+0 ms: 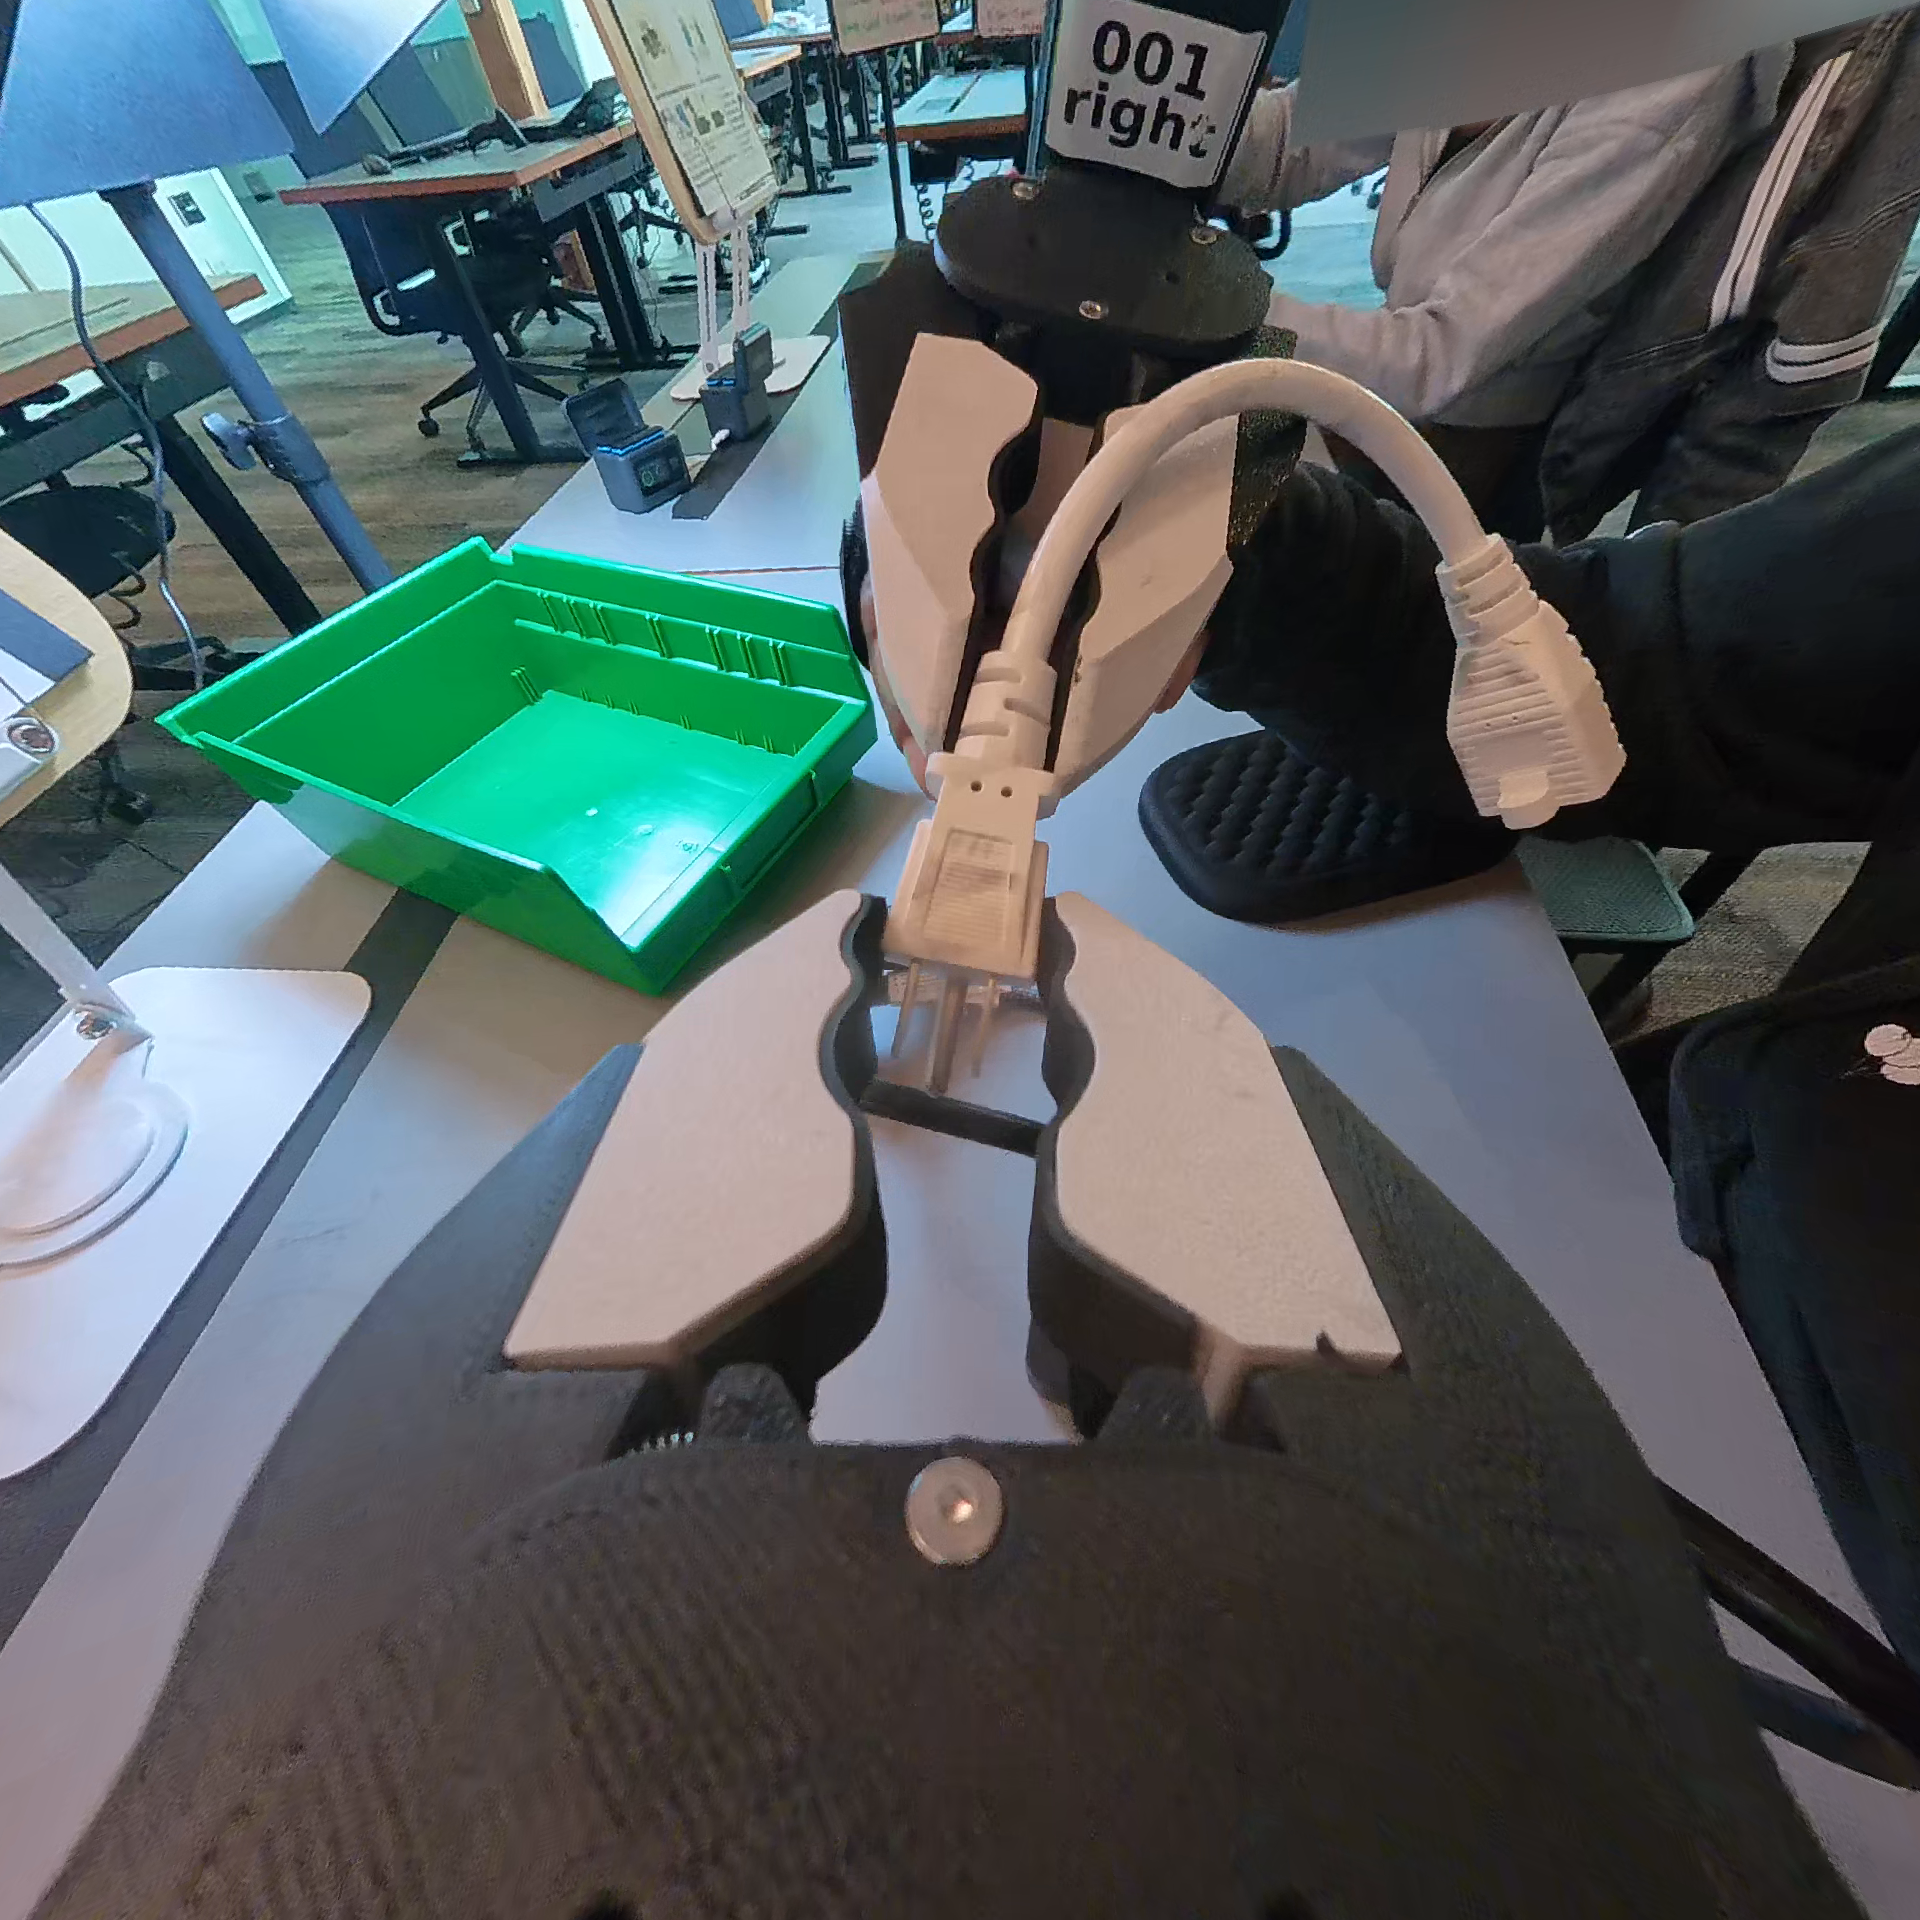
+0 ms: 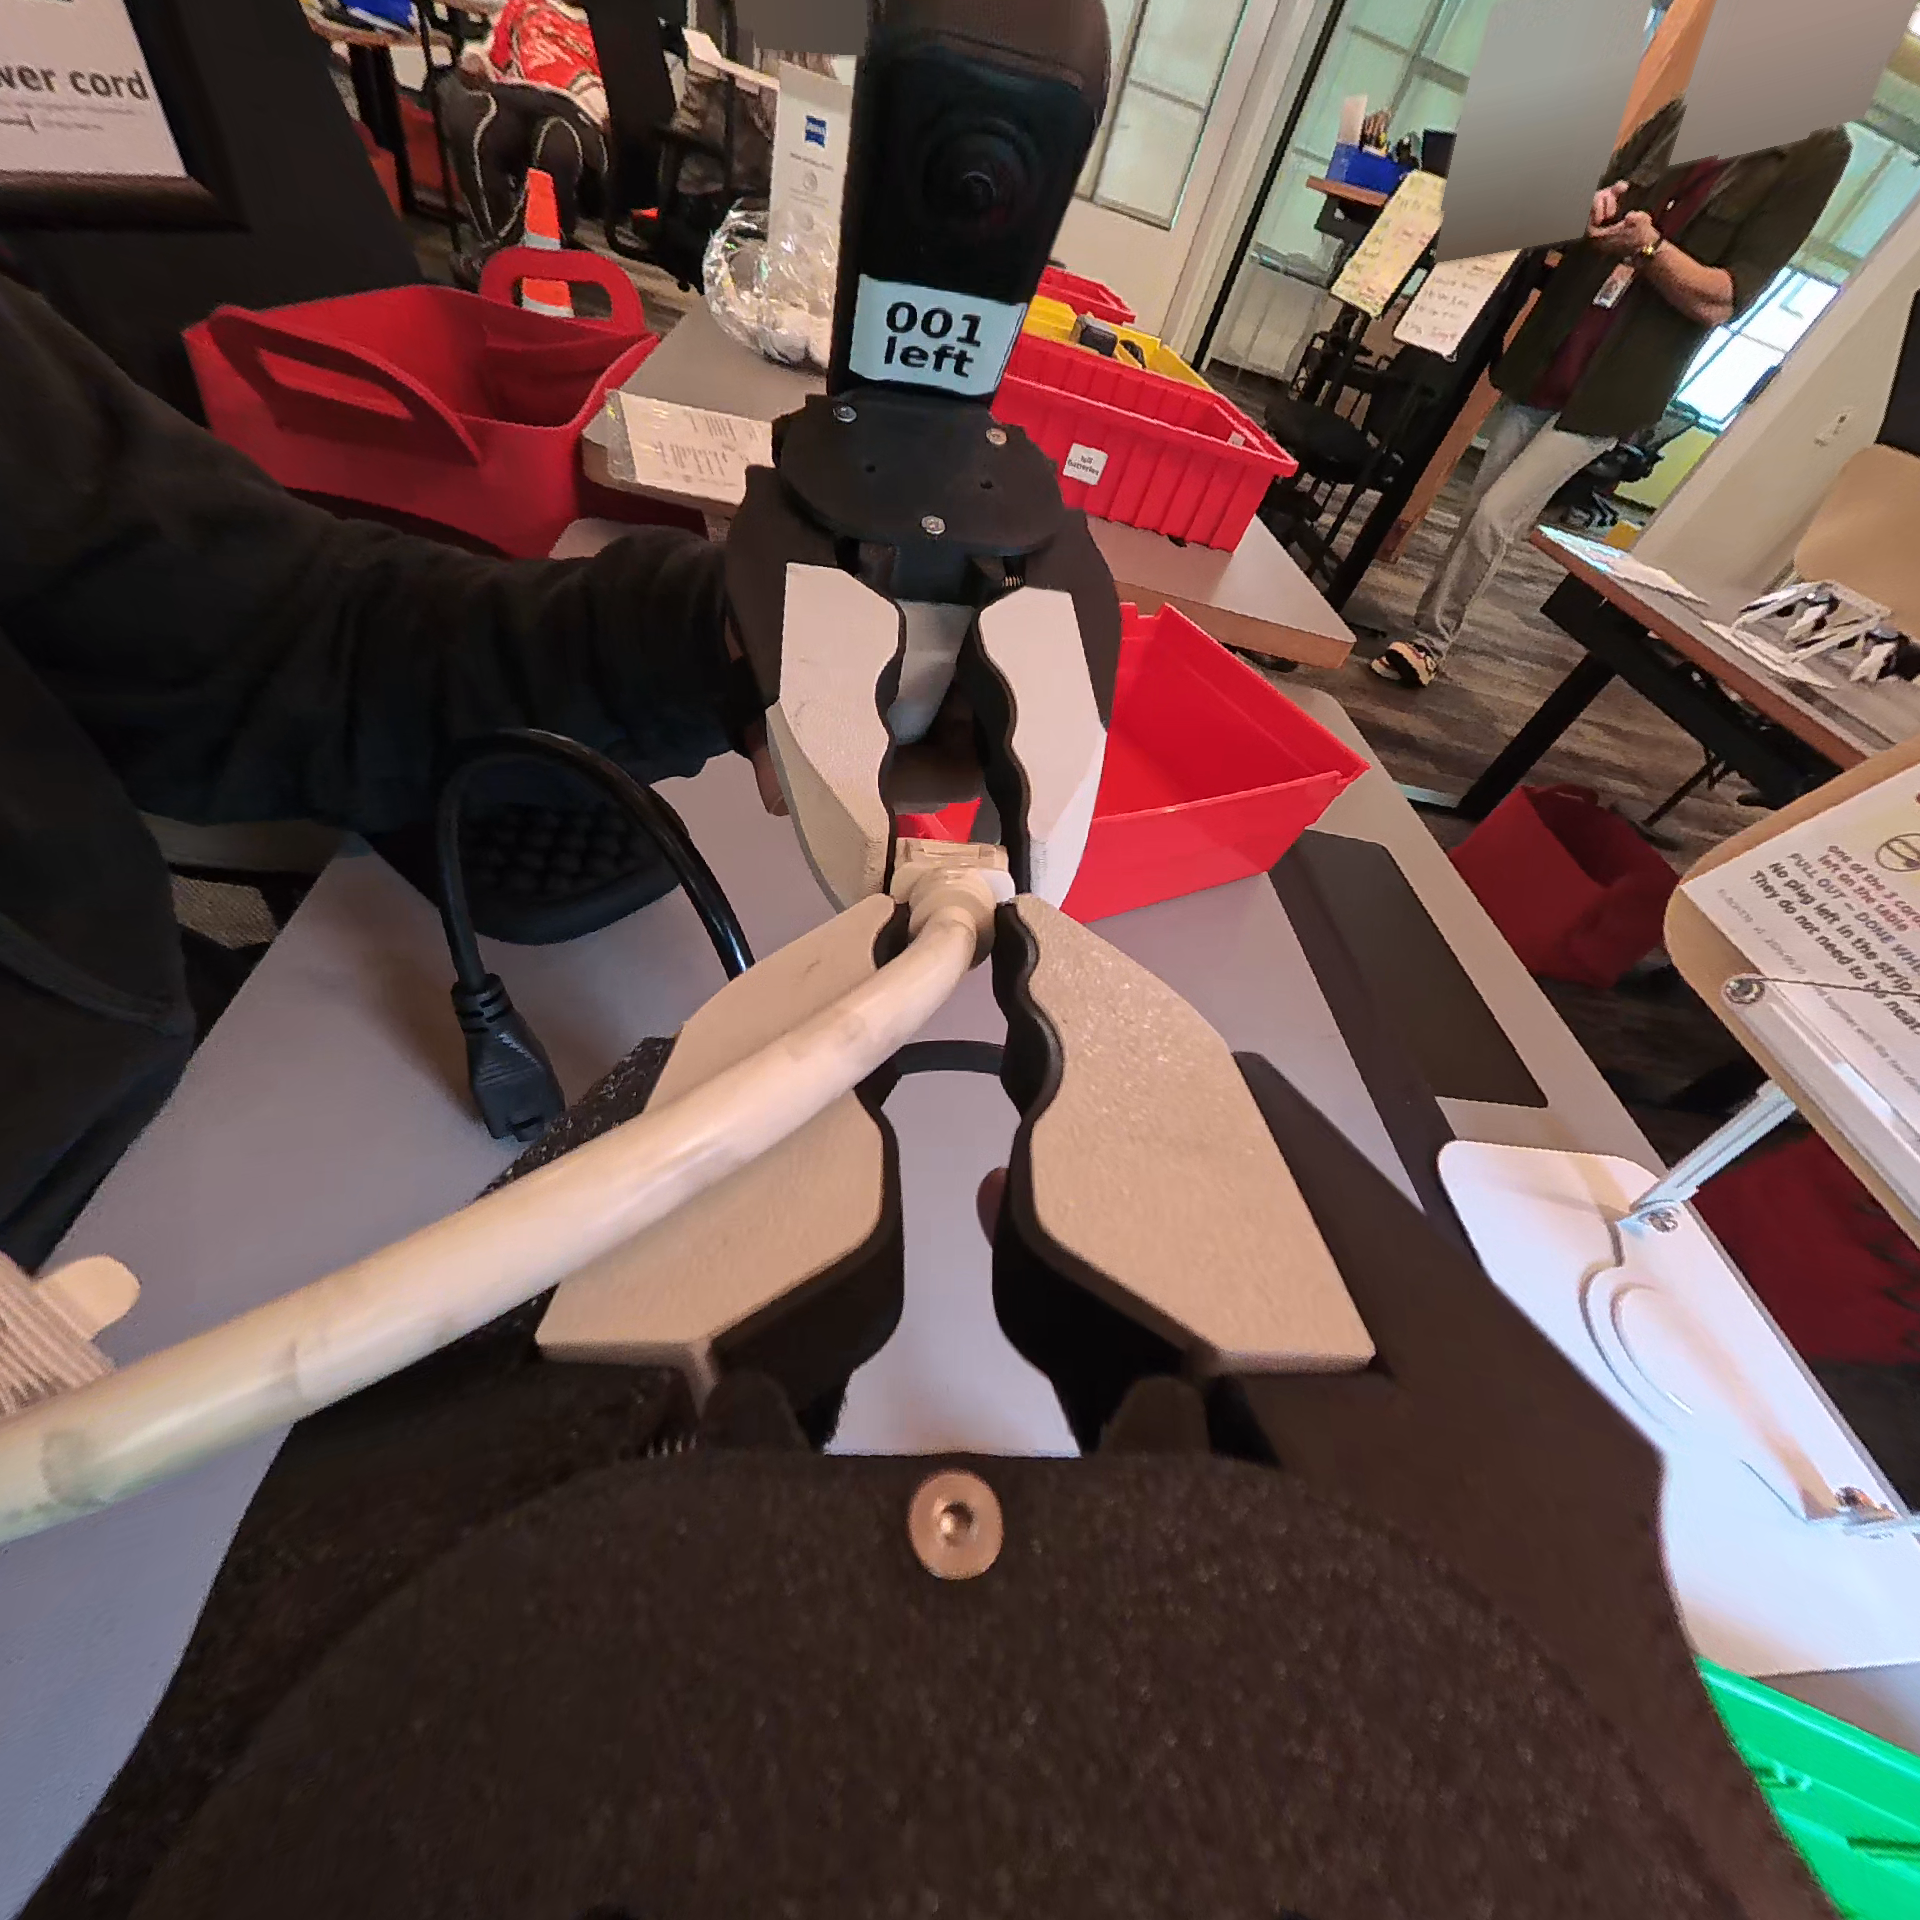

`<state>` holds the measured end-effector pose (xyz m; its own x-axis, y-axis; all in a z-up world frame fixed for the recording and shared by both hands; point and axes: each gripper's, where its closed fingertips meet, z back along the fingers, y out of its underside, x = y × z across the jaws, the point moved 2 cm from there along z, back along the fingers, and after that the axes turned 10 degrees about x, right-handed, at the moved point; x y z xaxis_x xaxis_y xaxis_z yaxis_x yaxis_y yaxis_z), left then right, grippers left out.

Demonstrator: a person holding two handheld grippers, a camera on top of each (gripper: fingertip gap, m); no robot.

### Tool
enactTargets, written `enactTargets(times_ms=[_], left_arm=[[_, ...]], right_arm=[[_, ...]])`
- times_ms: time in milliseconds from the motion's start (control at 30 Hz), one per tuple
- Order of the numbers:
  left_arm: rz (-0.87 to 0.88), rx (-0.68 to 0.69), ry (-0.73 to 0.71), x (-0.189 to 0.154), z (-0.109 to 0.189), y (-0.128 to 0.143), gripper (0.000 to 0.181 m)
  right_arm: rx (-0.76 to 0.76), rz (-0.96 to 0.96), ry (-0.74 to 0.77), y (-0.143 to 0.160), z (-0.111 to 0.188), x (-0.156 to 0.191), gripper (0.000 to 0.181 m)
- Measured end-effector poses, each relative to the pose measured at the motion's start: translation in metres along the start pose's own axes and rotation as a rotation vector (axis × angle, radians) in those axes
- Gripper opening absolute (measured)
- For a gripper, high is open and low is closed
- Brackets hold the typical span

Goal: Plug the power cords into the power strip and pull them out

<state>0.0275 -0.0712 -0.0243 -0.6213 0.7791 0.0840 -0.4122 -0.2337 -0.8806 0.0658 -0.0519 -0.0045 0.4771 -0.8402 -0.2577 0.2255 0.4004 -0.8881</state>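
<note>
Both hand-held grippers hold one short white power cord (image 1: 1039, 582) above the counter (image 1: 1351, 1039): left hand-held gripper (image 1: 961, 935) pinches its plug, right hand-held gripper (image 2: 940, 925) clamps the cable just behind.

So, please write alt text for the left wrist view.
Two claws hold one short white power cord above a grey table: the left claw grips its pronged plug, the right claw the cable behind. An empty green bin sits left.

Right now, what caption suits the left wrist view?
Two claws share a short white cord above the table, green bin alongside.
</note>
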Motion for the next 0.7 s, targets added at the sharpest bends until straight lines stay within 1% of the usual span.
enactTargets(times_ms=[67, 167, 233, 267, 333, 367, 433, 533, 600, 700], left_arm=[[0.002, -0.009, -0.006, 0.001, 0.0, 0.0, 0.029], [0.027, -0.076, -0.004, 0.002, 0.008, -0.009, 0.03], [0.029, -0.05, -0.058, 0.007, 0.017, -0.007, 0.038], [0.032, -0.011, -0.096, 0.012, 0.022, 0.0, 0.039], [0.049, 0.083, -0.155, 0.023, 0.03, 0.024, 0.039], [0.069, 0.138, -0.143, 0.022, 0.031, 0.041, 0.038], [0.109, 0.239, -0.107, 0.016, 0.026, 0.079, 0.04], [0.127, 0.332, 0.001, -0.01, 0.004, 0.125, 0.041], [0.121, 0.378, 0.054, -0.025, -0.015, 0.144, 0.045], [0.104, 0.419, 0.096, -0.037, -0.041, 0.158, 0.051]], right_arm=[[-0.002, 0.01, 0.008, 0.0, 0.0, -0.001, 0.016], [-0.034, 0.001, 0.028, -0.008, 0.003, -0.002, 0.016], [-0.002, 0.002, 0.048, -0.008, 0.01, -0.002, 0.016], [0.02, -0.001, 0.058, -0.006, 0.015, -0.002, 0.016], [0.082, -0.029, 0.041, 0.005, 0.025, 0.002, 0.016], [0.123, -0.044, 0.037, 0.015, 0.029, 0.004, 0.016], [0.214, -0.078, 0.006, 0.038, 0.034, 0.012, 0.016], [0.343, -0.149, -0.075, 0.071, 0.031, 0.029, 0.016], [0.414, -0.176, -0.111, 0.088, 0.023, 0.038, 0.016], [0.518, -0.199, -0.162, 0.107, 0.007, 0.048, 0.016]])
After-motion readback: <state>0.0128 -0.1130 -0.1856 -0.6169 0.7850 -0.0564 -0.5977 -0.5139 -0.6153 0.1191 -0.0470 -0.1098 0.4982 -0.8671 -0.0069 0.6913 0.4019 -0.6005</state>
